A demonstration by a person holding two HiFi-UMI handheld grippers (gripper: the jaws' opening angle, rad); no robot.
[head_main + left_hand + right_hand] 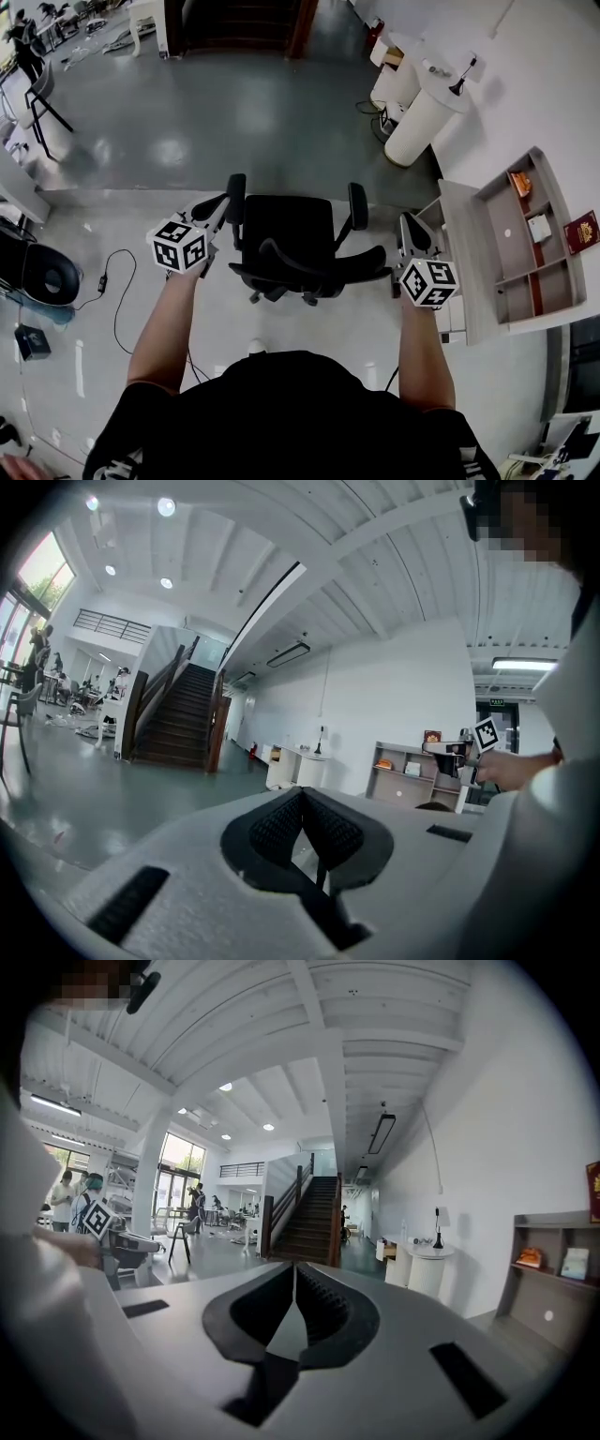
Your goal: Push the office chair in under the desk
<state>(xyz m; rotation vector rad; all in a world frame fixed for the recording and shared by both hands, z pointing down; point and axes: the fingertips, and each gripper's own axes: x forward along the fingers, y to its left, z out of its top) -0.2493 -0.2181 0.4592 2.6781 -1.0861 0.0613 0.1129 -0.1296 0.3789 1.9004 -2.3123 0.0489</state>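
Left hand-held gripper (221, 202): jaws pressed together, empty, just beside office chair (286, 234) armrest. Right hand-held gripper (407, 221): likewise, opposite side. Chair stands on open floor, tabletop (462, 246) off to its right. Risk: an uneven shove could swivel it, clipping the tabletop edge.

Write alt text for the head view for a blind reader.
From above, a person holds the left gripper and right gripper, both shut and empty, either side of a black office chair on a grey floor. A white desk with shelves stands at right.
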